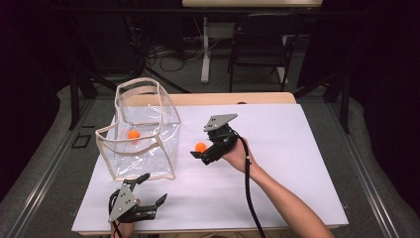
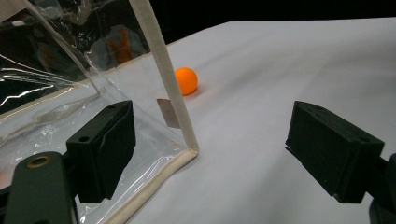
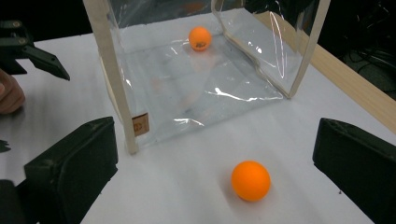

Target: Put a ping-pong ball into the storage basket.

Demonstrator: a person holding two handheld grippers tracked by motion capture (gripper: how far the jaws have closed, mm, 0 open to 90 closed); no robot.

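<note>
One ball (image 1: 133,134) sits in the bag (image 1: 166,148); my right gripper (image 1: 202,151), jaws wide, flanks the second ball (image 3: 251,180), ungrasped; left gripper (image 1: 153,191) waits wide

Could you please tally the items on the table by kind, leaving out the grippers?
Orange balls: 2, one inside the bag, one on the table in front of the right gripper
Clear bag with cream trim: 1
Total: 3

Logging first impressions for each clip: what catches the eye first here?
Two orange balls: one inside the clear bag at the white table's left, one ball lying between the open jaws of the right gripper. The left gripper waits open by the bag's near corner.
</note>
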